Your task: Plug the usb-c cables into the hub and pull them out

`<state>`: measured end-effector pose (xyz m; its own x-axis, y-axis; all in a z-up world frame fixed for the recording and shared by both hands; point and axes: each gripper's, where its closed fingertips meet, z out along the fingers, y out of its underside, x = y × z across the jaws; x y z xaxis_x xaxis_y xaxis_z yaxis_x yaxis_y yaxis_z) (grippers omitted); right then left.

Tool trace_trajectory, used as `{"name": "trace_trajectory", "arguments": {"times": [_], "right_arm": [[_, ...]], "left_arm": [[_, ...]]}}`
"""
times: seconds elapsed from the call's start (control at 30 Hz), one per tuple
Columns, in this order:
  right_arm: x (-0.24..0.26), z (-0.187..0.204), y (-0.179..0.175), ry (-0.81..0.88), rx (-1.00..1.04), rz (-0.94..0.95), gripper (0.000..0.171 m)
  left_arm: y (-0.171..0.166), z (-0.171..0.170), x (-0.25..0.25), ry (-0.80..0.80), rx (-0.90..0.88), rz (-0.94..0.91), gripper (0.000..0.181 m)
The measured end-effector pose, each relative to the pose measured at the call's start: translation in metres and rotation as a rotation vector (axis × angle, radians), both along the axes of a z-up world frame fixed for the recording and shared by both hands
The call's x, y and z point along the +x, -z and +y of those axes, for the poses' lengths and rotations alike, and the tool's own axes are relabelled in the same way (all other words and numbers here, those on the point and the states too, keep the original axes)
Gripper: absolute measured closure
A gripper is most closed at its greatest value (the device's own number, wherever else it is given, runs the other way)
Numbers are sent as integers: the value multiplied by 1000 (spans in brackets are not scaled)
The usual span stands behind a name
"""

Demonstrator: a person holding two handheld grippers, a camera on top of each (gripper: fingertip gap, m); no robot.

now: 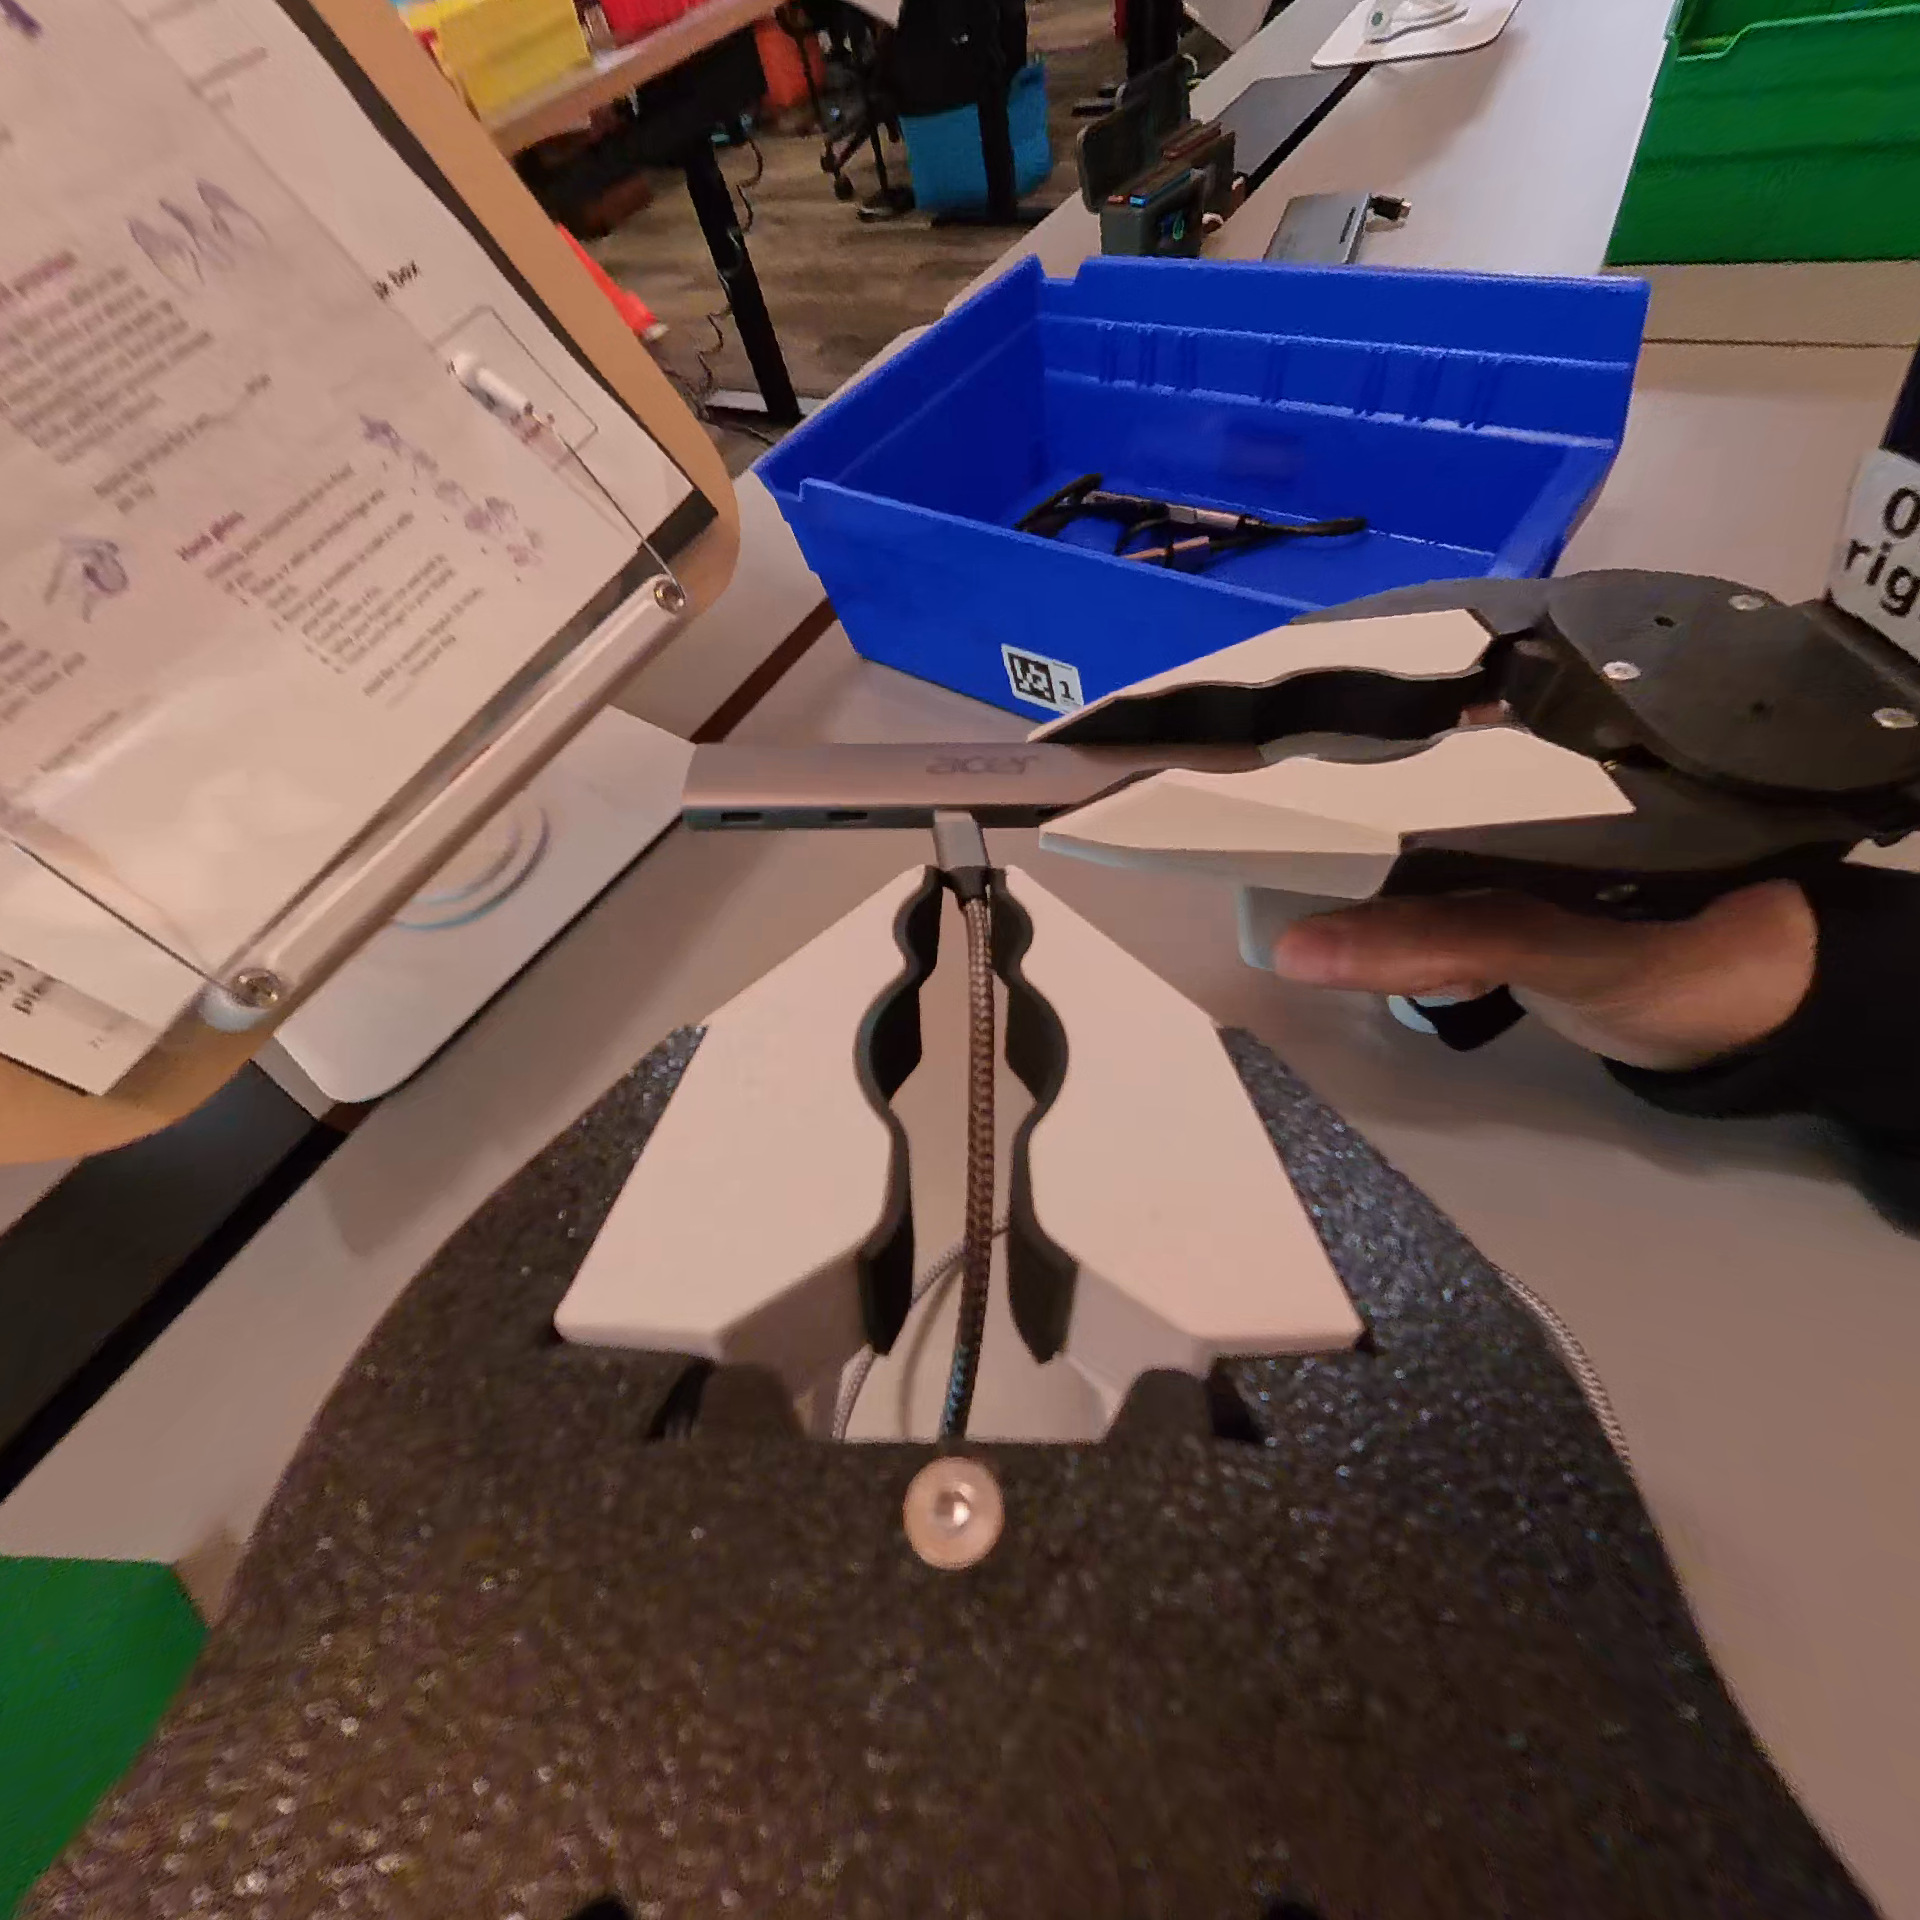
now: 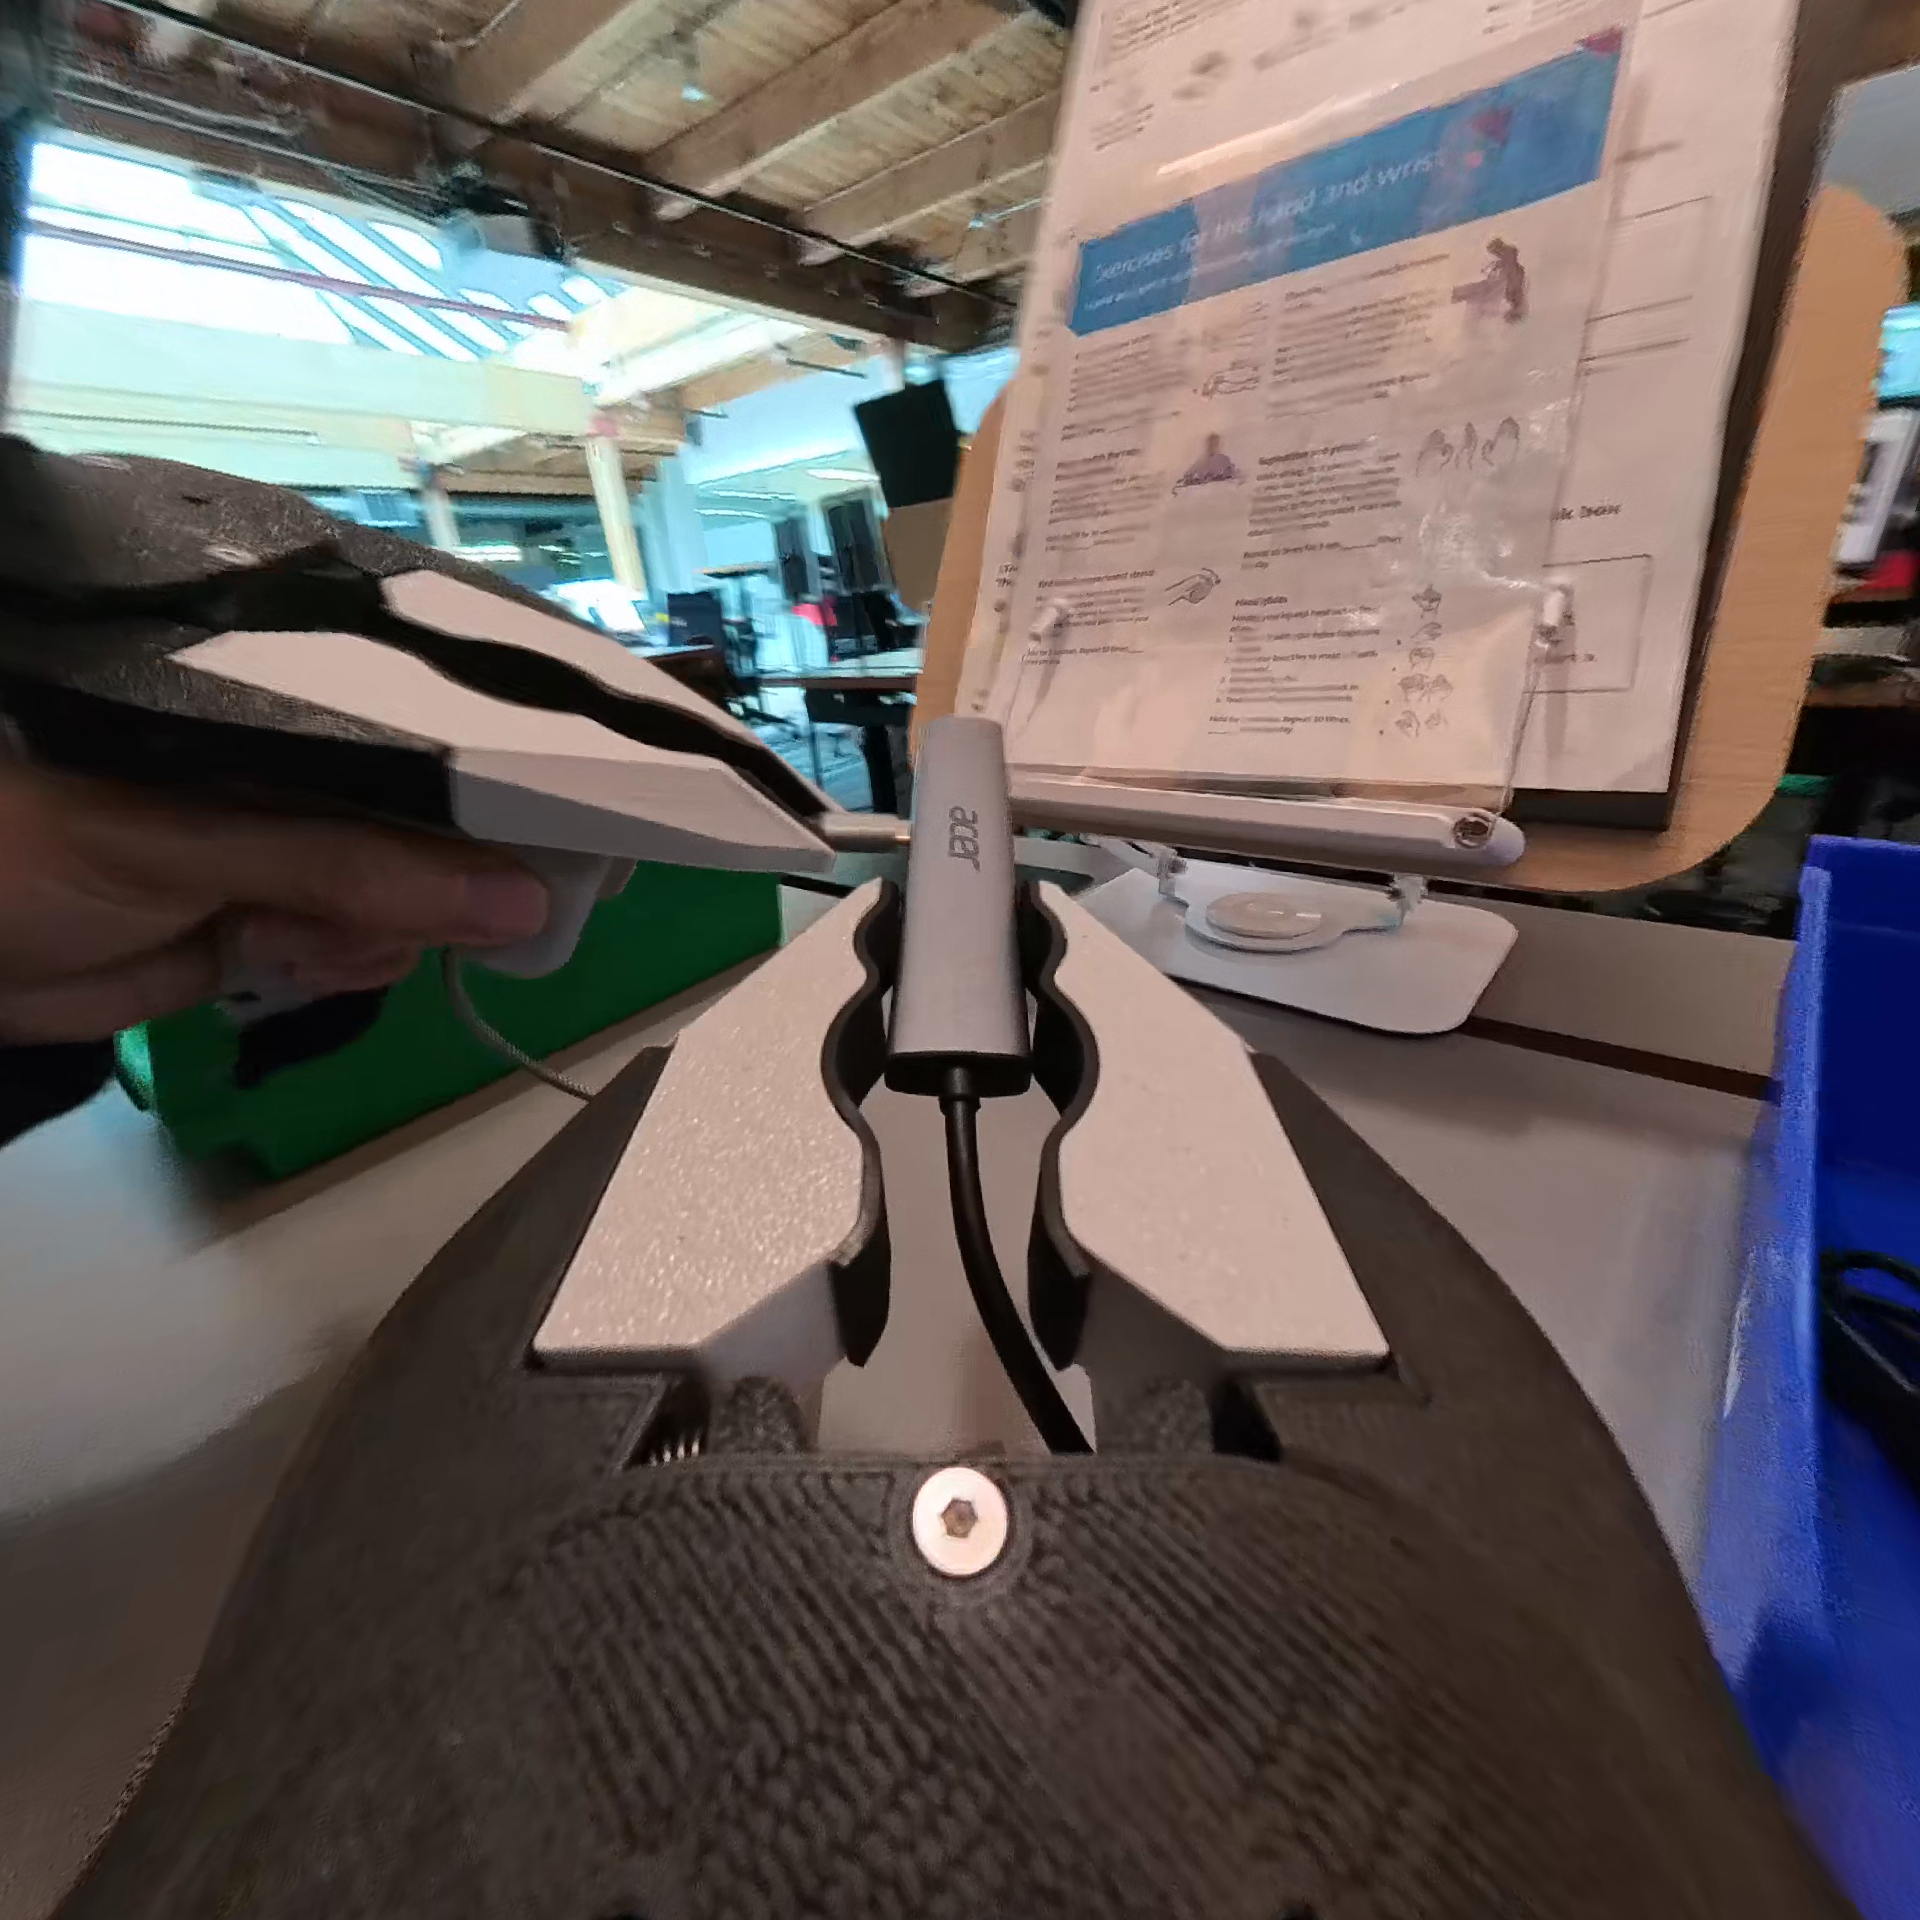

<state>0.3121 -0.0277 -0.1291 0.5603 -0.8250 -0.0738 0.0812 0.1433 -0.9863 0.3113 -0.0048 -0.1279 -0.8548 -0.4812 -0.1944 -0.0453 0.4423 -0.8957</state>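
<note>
Jaws clamped: left gripper (image 1: 961,883) on cable (image 1: 977,1091), right gripper (image 2: 961,935) on hub (image 2: 951,914).

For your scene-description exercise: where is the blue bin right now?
In the left wrist view, the blue bin sits on the table just beyond the hub, holding spare cables; in the right wrist view it fills the right edge.

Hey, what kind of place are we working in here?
Probably a shared lab or workshop in a loft-style building: exposed timber ceiling beams, rows of desks and office chairs behind, and plastic parts bins on the bench, one blue bin holding cables.
</note>
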Motion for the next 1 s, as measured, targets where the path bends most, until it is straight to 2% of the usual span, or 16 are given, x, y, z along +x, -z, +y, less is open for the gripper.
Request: {"name": "trace_trajectory", "arguments": {"times": [0.17, 0.27, 0.37, 0.4, 0.47, 0.6, 0.67, 0.77, 0.9, 0.93, 1.0], "right_arm": [[-1, -3, -5, 8, 2, -30, 149], [-2, 0, -2, 13, -100, -45, 148], [-8, 14, 3, -58, -120, -25, 151], [-9, 19, 6, -53, -153, -30, 153], [-6, 19, 5, 1, -186, -54, 154], [-6, 11, -8, 14, -55, -91, 161], [-8, 7, -12, 17, -36, -97, 162], [-4, -2, -11, 91, -138, -139, 162], [-8, 5, -9, 88, -253, -204, 162], [-11, 10, -10, 65, -270, -223, 162], [-15, 15, -13, 46, -288, -263, 162]], "left_arm": [[-4, -4, 0, -29, 10, -88, 174], [-7, -3, -1, -23, 15, -105, 174], [-23, -4, -5, 4, -65, -118, 174], [-27, -6, -9, 29, -71, -107, 174], [-25, -1, -10, 12, 30, -112, 174], [-22, 7, -6, -27, 98, -147, 181], [-20, 4, -9, 11, 52, -108, 181], [-30, 6, -10, 19, -7, -102, 181], [-46, 38, -10, 27, 119, -221, 156], [-57, 47, -14, 51, 91, -252, 145], [-87, 59, -35, 152, -83, -234, 133]]}}
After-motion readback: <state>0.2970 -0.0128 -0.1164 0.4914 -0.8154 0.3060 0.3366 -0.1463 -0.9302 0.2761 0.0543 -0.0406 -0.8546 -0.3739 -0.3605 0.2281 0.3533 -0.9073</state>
